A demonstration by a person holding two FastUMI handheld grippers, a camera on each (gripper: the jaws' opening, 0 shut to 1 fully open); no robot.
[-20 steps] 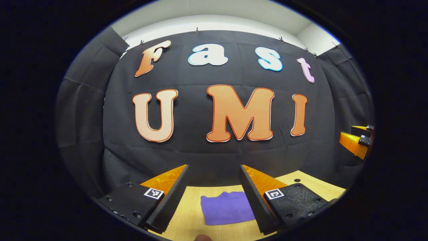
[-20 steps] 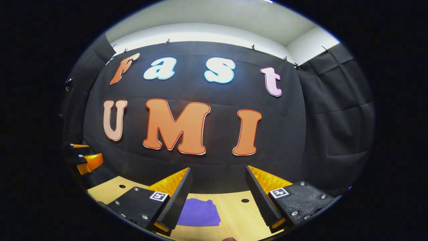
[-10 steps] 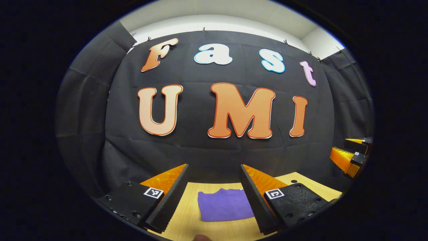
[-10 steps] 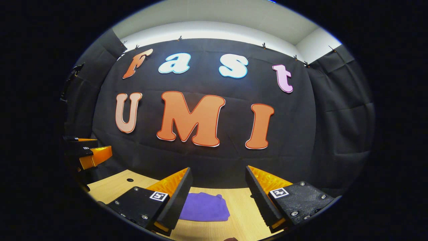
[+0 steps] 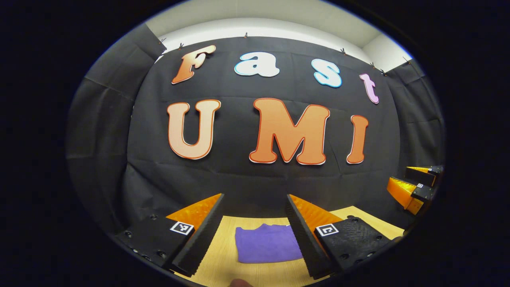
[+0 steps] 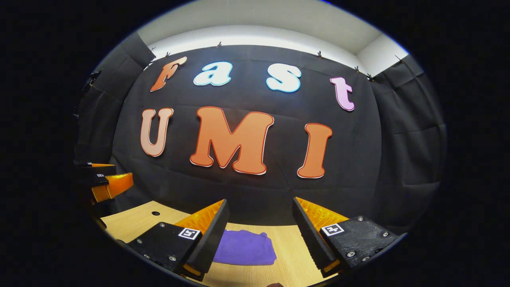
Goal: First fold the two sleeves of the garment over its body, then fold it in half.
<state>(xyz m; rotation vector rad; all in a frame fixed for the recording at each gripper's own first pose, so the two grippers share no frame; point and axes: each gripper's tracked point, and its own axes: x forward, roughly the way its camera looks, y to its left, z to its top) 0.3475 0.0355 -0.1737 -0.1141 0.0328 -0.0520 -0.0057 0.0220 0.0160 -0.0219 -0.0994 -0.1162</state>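
A purple garment [image 5: 266, 248] lies folded into a small flat rectangle on the light wooden table [image 5: 223, 263]. In the left gripper view it sits below and between the fingers of my left gripper [image 5: 255, 199], which is open, lifted off the table and holding nothing. My right gripper [image 6: 261, 201] is open too and lifted, with the purple garment [image 6: 245, 248] under its left finger. The right gripper [image 5: 412, 185] also appears at the far right of the left gripper view, and the left gripper [image 6: 104, 181] at the far left of the right gripper view.
The black cloth wall [image 5: 259, 179] stands close behind the table's far edge. The wooden table [image 6: 139, 221] has small round holes [image 6: 155, 213] in its top. A fingertip [image 5: 238, 283] shows at the bottom edge of the left gripper view.
Both grippers drifted slightly while staying open and lifted; the garment sits a little more centred between the left fingers and further right under the right gripper's left finger. The garment itself has not moved.
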